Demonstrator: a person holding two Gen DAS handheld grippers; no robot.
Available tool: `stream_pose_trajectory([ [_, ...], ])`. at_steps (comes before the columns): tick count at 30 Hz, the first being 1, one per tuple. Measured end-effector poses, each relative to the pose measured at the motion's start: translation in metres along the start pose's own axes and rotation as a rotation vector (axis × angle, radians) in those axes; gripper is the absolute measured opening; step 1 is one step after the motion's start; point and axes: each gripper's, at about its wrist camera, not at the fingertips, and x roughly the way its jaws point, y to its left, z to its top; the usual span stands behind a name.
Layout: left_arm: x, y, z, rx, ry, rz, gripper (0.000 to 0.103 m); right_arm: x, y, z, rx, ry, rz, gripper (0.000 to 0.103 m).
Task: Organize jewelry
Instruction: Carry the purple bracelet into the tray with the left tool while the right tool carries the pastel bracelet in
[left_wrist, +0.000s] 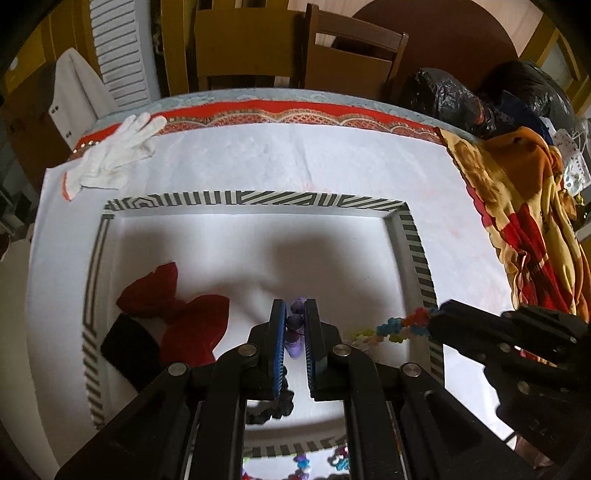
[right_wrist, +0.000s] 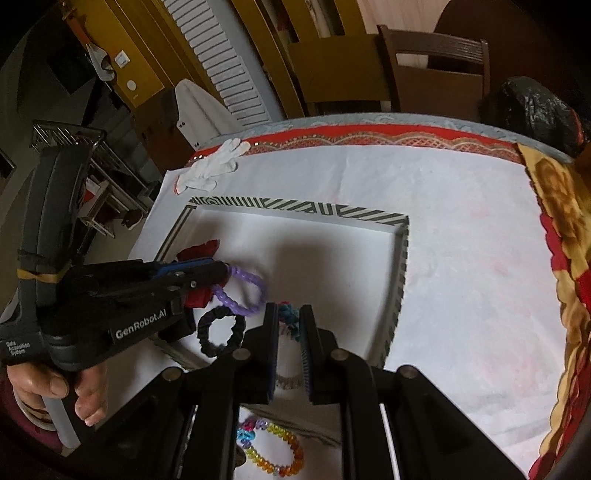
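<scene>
A white tray with a striped black-and-white rim (left_wrist: 258, 197) (right_wrist: 295, 206) lies on the white cloth. My left gripper (left_wrist: 295, 306) (right_wrist: 223, 271) is shut on a purple bead bracelet (left_wrist: 295, 321) (right_wrist: 243, 291) and holds it over the tray. My right gripper (right_wrist: 289, 312) (left_wrist: 437, 314) is shut on a multicoloured bracelet (left_wrist: 399, 326) (right_wrist: 290, 319) at the tray's right rim. In the tray lie a red bow (left_wrist: 173, 306), a black object (left_wrist: 129, 347) and a black scrunchie (right_wrist: 221, 331).
A rainbow bead bracelet (right_wrist: 275, 448) lies near the front under my right gripper. A white glove (left_wrist: 110, 155) (right_wrist: 212, 162) lies at the back left. A patterned orange cloth (left_wrist: 524, 221) covers the right side. Chairs (left_wrist: 332, 48) stand behind the table.
</scene>
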Motion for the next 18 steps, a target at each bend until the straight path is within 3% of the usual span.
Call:
stream_pose_trajectory([
  [12,0.046,0.026,0.014,-0.058,0.037,0.095,0.0,0.072,-0.046,0.04,0.06,0.011,-0.135,0.011],
  [18,0.052,0.026,0.009,-0.022,0.037,0.147,0.0,0.089,-0.047,0.037,0.007,0.006,-0.15,0.016],
])
